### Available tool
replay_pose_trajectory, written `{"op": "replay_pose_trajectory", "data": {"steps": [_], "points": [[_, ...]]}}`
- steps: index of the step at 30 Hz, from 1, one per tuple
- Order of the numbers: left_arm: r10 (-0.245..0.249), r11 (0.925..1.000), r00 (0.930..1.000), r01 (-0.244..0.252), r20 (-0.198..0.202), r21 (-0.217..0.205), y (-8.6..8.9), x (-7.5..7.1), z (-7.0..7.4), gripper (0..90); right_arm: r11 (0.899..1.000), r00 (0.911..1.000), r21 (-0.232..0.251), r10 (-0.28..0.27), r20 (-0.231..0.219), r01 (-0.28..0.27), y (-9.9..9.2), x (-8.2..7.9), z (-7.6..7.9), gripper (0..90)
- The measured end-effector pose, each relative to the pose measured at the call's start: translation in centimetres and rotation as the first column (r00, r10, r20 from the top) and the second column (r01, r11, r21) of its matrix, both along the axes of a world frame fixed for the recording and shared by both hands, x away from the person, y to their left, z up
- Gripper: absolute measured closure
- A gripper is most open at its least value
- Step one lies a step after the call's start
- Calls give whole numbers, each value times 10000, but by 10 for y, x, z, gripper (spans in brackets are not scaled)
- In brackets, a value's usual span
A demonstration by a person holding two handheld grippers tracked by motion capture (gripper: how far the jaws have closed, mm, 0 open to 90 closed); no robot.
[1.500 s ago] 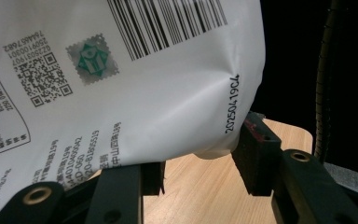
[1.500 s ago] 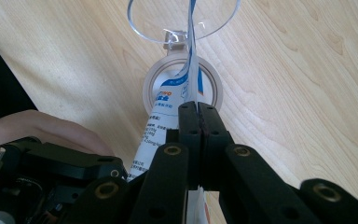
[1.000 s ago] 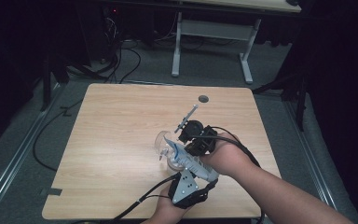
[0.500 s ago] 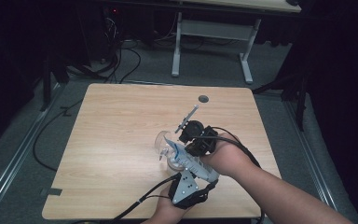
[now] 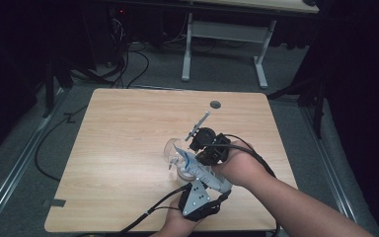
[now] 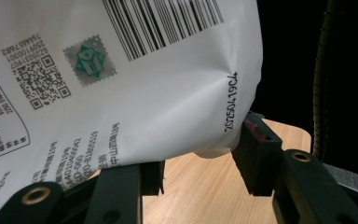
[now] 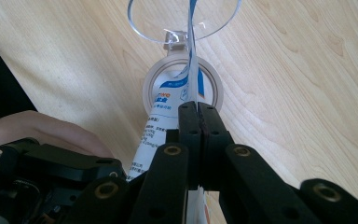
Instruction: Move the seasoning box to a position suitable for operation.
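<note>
A white tube [image 5: 205,173] with blue print lies slanted over the near middle of the wooden table [image 5: 128,128], its far end at a clear plastic cup [image 5: 171,150]. My left gripper [image 5: 198,181], under its grey plate, is shut on the tube's near part. In the left gripper view the barcoded tube [image 6: 121,84] bulges between the pads [image 6: 256,149]. My right gripper [image 5: 197,150] comes in from the right. In the right gripper view its jaws [image 7: 198,105] are shut on a thin flat edge of the tube [image 7: 192,56], above a beige ring [image 7: 214,84] and the clear cup rim [image 7: 140,28].
A thin rod [image 5: 200,123] sticks up and away from the right gripper. A round hole [image 5: 215,104] sits near the table's far edge. Beyond the table stand a white desk frame [image 5: 187,54] and floor cables [image 5: 128,64]. The person's hand [image 7: 37,130] is beside the tube.
</note>
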State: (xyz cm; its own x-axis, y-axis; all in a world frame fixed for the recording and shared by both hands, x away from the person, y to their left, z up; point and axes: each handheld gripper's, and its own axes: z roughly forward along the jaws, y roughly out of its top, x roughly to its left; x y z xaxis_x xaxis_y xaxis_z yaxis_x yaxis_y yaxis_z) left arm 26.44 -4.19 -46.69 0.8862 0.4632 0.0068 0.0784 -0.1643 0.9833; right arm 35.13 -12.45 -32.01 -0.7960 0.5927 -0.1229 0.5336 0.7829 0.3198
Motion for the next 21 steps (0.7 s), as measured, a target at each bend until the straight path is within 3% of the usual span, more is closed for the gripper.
{"op": "replay_pose_trajectory", "data": {"steps": [21], "points": [[-124,9994,9997,117,193,314,1,-6,-8,576,9998,10000,174,-2,-33,3,-7,-5,-3,900]]}}
